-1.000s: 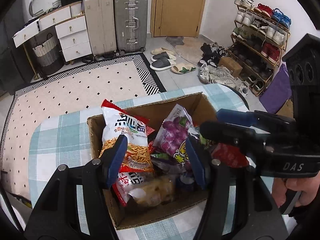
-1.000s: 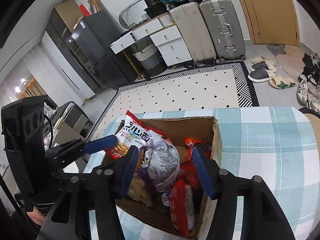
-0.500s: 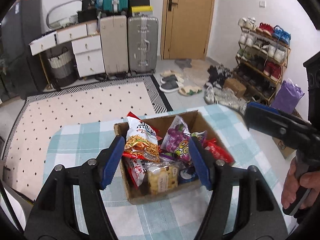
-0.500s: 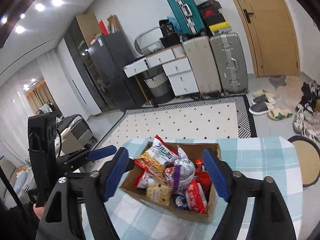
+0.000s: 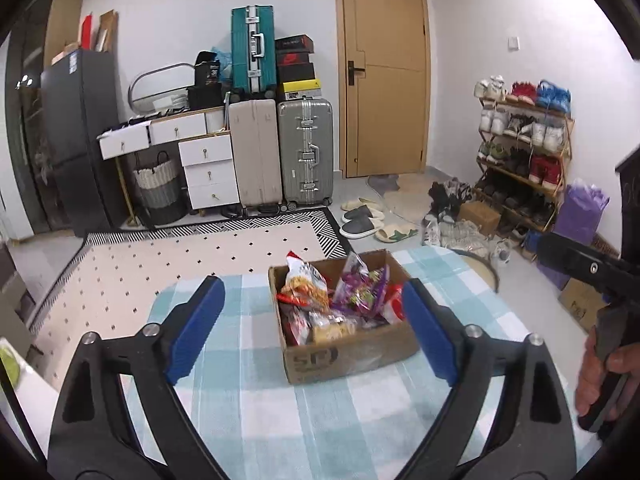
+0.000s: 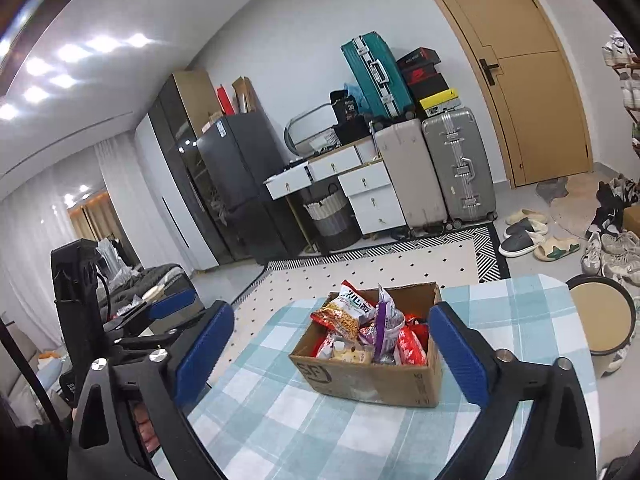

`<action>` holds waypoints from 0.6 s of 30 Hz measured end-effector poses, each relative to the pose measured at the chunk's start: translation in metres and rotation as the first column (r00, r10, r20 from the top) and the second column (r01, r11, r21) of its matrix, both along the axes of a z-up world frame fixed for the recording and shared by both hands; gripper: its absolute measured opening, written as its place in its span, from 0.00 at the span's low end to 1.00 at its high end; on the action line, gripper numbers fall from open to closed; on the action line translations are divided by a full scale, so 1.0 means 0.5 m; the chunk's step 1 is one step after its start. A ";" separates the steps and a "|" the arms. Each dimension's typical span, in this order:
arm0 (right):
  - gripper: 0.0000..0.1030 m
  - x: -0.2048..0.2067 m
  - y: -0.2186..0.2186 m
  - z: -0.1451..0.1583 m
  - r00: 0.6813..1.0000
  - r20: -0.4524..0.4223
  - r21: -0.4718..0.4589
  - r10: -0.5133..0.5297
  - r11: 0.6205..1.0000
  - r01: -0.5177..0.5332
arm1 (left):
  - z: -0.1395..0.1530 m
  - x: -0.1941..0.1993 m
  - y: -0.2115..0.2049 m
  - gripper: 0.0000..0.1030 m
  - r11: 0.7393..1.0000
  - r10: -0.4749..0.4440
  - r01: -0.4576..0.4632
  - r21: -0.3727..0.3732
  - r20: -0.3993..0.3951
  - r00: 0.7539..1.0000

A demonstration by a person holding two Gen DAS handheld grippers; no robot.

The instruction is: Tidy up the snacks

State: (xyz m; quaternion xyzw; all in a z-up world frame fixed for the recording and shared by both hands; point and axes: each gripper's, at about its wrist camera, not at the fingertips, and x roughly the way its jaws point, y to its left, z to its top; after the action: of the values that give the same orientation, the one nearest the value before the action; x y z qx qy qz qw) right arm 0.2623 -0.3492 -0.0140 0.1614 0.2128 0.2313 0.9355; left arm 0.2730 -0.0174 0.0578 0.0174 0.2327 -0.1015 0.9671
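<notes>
On the checked tablecloth (image 5: pixel 260 408) stood the cardboard box (image 5: pixel 352 354), packed with snack packets (image 5: pixel 340 300), upright and bunched. Both claws hung back from it, well apart from the box. The left gripper (image 5: pixel 314 330) and right gripper (image 6: pixel 334 354) had just been opening; each stood released, jaws wide, nothing between them. Judged stage: packets appeared stowed, with the claws clear of the load. Any next move would call for a fresh approach to the box, and a check that no packet leaned over the rim.
</notes>
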 end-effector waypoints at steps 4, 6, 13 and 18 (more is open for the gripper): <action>0.99 -0.076 -0.018 -0.009 0.999 0.041 0.019 -0.017 1.000 0.016 | 0.006 -0.091 0.034 0.99 0.999 0.025 -0.023 -0.022 0.057 0.998; 0.99 -0.111 -0.018 -0.010 0.997 0.069 -0.014 -0.033 0.999 0.034 | 0.000 -0.139 0.055 0.99 0.999 0.042 -0.041 -0.019 0.074 0.996; 0.99 -0.251 -0.004 -0.026 0.972 0.218 -0.106 -0.085 0.988 0.111 | -0.046 -0.250 0.111 0.99 0.997 0.071 -0.073 0.010 0.131 0.989; 0.99 -0.327 0.005 -0.064 0.958 0.275 -0.132 -0.080 0.984 0.120 | -0.095 -0.314 0.140 0.99 0.995 0.099 -0.100 -0.002 0.171 0.980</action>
State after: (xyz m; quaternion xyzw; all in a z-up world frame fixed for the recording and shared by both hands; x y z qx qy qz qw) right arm 0.0986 -0.3464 -0.0458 0.0694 0.0923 0.1869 0.9756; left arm 0.1159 0.0527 0.0105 0.0175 0.1497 -0.0506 0.9873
